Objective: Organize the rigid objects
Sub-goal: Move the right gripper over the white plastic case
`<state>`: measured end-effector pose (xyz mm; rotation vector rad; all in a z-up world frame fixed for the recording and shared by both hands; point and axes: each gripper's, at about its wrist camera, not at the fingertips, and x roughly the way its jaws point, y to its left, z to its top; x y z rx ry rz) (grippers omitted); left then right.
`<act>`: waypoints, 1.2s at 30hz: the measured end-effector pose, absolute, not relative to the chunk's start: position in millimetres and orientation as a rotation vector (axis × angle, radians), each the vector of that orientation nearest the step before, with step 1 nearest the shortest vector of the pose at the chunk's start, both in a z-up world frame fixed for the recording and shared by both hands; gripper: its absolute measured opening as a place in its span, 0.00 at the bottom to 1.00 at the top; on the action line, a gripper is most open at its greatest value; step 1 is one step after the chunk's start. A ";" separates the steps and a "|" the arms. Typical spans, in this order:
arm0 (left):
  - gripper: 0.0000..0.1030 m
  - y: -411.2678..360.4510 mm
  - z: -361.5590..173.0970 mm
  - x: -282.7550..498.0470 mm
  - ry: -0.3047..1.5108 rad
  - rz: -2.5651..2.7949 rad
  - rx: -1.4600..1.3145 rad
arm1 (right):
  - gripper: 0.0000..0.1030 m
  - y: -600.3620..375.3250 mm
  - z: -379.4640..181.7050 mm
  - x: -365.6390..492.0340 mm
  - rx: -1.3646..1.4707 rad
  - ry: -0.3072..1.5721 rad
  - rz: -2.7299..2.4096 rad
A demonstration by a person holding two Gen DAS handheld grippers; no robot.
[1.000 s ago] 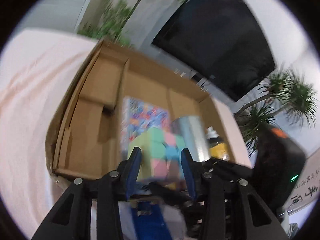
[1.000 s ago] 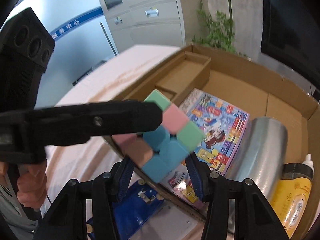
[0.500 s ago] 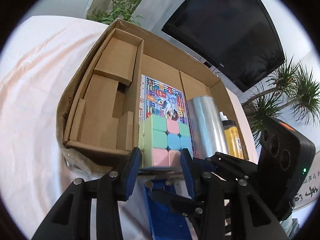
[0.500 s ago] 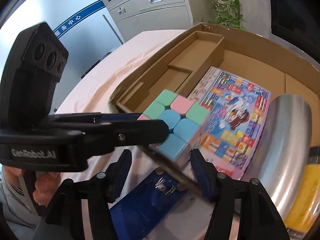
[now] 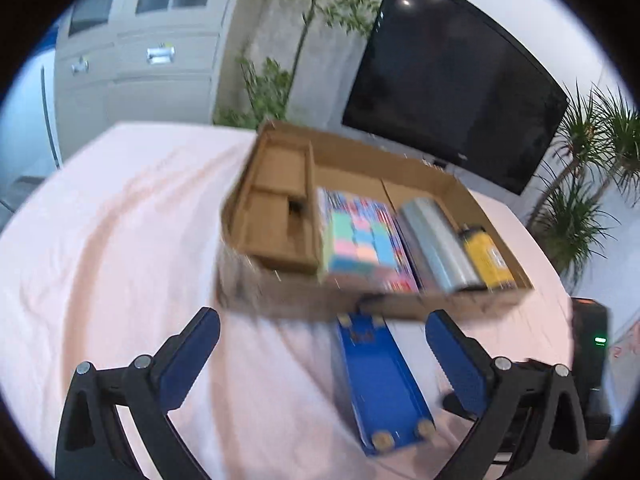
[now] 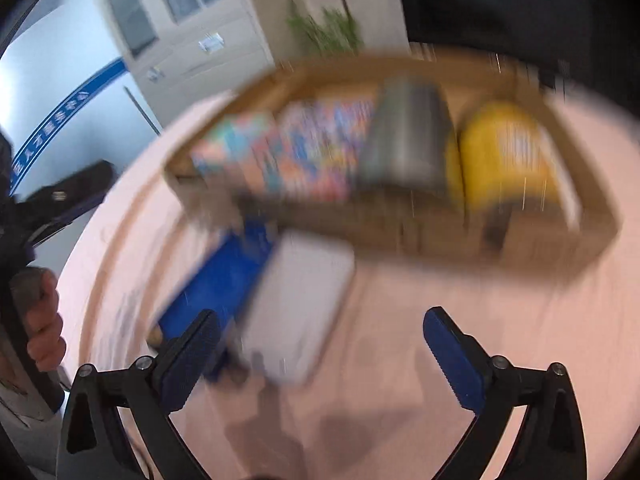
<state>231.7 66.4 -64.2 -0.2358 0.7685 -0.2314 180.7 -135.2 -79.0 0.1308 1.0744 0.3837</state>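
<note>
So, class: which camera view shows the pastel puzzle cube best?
The left wrist view: the pastel puzzle cube lies in the cardboard box, its coloured squares readable. The right wrist view shows it only as a motion-blurred patch.

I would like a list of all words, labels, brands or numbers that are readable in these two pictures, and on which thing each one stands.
None can be read with certainty.
Blue wall stripe: white characters, too blurred to read.
Yellow bottle: label print too small and blurred.
Colourful game box: print blurred, unreadable.
Cabinet: paper sticker, too blurred.
Blue tray: small mark near its far end, illegible.
</note>
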 end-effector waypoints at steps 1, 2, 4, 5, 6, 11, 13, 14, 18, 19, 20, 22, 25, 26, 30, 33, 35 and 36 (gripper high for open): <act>0.99 63.7 -66.4 227.5 0.781 -0.233 -0.244 | 0.82 -132.8 -86.1 179.3 0.128 1.095 0.357; 0.99 61.4 -68.7 222.9 0.793 -0.231 -0.256 | 0.79 -128.4 -92.2 180.5 0.123 1.115 0.337; 0.99 59.7 -72.0 213.4 0.808 -0.241 -0.279 | 0.78 -119.0 -98.9 182.4 0.164 1.131 0.379; 0.99 59.4 -74.9 210.4 0.816 -0.244 -0.283 | 0.76 -112.9 -101.1 183.2 0.167 1.138 0.394; 0.99 57.1 -76.1 206.2 0.820 -0.245 -0.283 | 0.76 -106.5 -103.9 184.6 0.170 1.143 0.411; 0.99 51.1 -77.3 184.7 0.835 -0.256 -0.288 | 0.66 -84.8 -104.5 179.6 0.126 1.072 0.410; 0.99 48.2 -74.0 178.7 0.826 -0.269 -0.296 | 0.64 -82.1 -104.7 175.7 0.107 1.052 0.406; 0.99 47.2 -73.2 175.4 0.821 -0.279 -0.299 | 0.64 -81.5 -105.2 172.1 0.100 1.045 0.410; 0.99 32.7 -74.6 172.0 0.841 -0.338 -0.310 | 0.64 -102.6 -104.5 155.0 0.094 1.035 0.418; 0.99 27.7 -76.5 172.9 0.856 -0.359 -0.317 | 0.64 -109.5 -104.1 149.3 0.088 1.036 0.416; 0.99 23.6 -78.6 173.3 0.870 -0.380 -0.326 | 0.64 -116.2 -104.3 146.3 0.083 1.036 0.413; 0.99 12.6 -83.0 172.8 0.901 -0.440 -0.346 | 0.64 -136.6 -104.3 133.7 0.062 1.034 0.405; 0.99 -8.8 -91.5 172.8 0.951 -0.526 -0.358 | 0.64 -172.9 -104.4 116.0 0.048 1.049 0.409; 0.99 -17.9 -94.9 173.5 0.974 -0.545 -0.353 | 0.64 -185.0 -103.6 109.2 0.029 1.051 0.407; 0.99 -43.5 -102.0 174.2 1.004 -0.588 -0.328 | 0.59 -218.2 -96.7 96.1 -0.107 1.039 0.380; 0.99 -55.8 -106.8 176.4 1.021 -0.591 -0.313 | 0.37 -237.3 -84.2 97.9 -0.165 1.016 0.346; 0.99 -59.1 -108.9 179.4 1.028 -0.590 -0.319 | 0.13 -234.2 -84.8 103.7 -0.338 1.011 0.246; 0.99 -57.9 -109.4 180.6 1.028 -0.591 -0.325 | 0.13 -237.5 -83.6 106.0 -0.342 1.015 0.251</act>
